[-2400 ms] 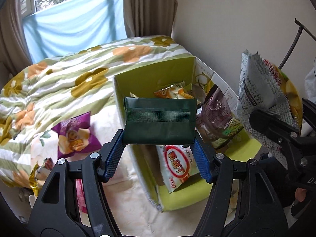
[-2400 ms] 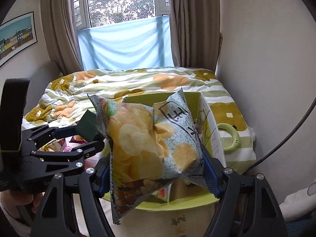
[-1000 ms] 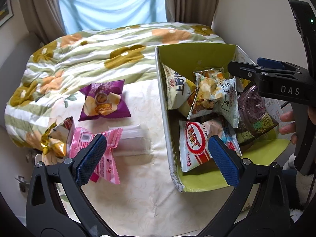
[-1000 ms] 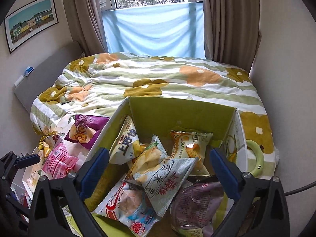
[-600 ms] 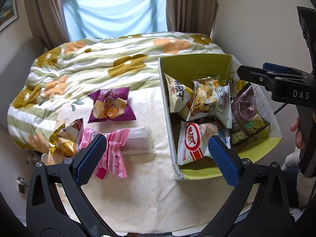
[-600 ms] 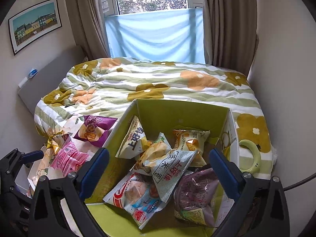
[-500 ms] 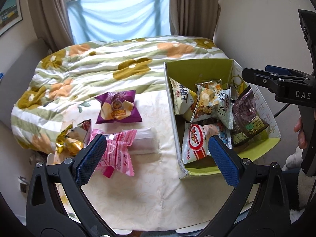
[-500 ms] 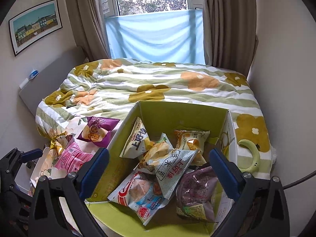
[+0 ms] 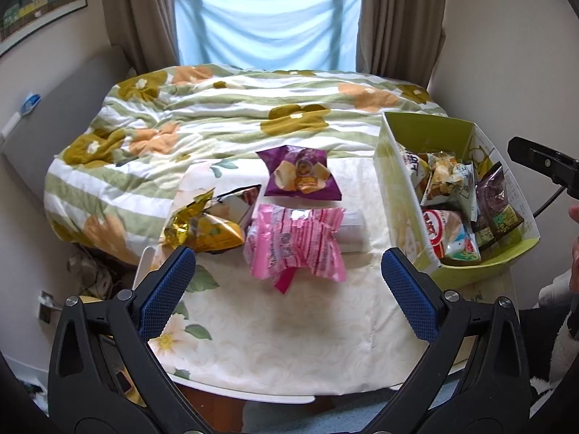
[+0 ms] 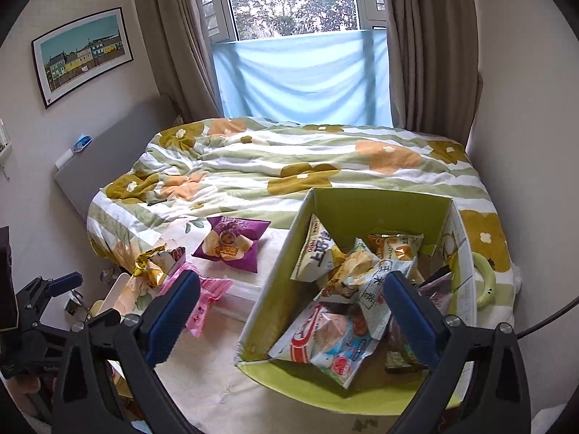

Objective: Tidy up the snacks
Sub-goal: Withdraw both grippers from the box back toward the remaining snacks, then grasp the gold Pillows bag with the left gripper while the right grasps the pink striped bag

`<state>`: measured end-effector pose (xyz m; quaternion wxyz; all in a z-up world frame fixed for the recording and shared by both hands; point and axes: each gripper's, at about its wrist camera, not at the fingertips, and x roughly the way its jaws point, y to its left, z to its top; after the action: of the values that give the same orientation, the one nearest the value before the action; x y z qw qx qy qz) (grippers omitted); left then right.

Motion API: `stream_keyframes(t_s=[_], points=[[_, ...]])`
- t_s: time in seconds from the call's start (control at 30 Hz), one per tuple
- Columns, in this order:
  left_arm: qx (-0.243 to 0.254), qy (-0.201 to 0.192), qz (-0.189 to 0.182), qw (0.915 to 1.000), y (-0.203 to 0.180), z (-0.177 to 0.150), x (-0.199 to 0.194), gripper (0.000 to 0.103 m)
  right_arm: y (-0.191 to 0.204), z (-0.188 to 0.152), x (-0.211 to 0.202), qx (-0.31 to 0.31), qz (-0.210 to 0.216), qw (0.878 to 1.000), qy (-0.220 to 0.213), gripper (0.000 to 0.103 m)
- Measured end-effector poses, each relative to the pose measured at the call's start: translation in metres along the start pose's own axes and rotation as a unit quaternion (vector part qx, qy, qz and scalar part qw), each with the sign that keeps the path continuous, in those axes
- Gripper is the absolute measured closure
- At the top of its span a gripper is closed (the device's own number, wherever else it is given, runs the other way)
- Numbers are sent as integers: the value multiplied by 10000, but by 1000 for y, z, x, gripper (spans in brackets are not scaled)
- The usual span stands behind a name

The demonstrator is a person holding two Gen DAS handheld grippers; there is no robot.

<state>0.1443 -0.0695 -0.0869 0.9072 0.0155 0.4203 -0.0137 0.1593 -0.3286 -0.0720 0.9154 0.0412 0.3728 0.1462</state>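
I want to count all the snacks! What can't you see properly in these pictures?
- Bottom of the green box: right wrist view, hidden under piled packets.
- Clear container: left wrist view, mostly covered by the pink packet.
- Gold packet: right wrist view, partly cut off by the pink one; print unreadable.
- Dark purple bag: label too small.

Snacks on table, box to the right.
Three packets [image 9: 295, 249] lie left of the box [image 9: 394, 188]; more, perhaps six, inside it; bed [image 9: 231, 108] behind.
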Motion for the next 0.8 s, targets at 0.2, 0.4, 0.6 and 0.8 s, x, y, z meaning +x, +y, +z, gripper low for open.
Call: stream_keyframes(t_s=[0.2, 0.4, 0.6, 0.8], points=[[135, 150, -85, 9998, 66, 3, 7, 1, 56, -11, 20, 334, 1, 9994, 127, 2], [240, 352, -275, 9987, 129, 13, 32, 1, 103, -21, 57, 741, 44, 9964, 403, 2], [343, 551, -549, 9964, 178, 25, 77, 1, 129, -35, 101, 1214, -31, 9908, 591, 2], [466, 876, -858, 9914, 204, 38, 144, 1, 134, -46, 139, 1587, -207, 9845, 720, 2]])
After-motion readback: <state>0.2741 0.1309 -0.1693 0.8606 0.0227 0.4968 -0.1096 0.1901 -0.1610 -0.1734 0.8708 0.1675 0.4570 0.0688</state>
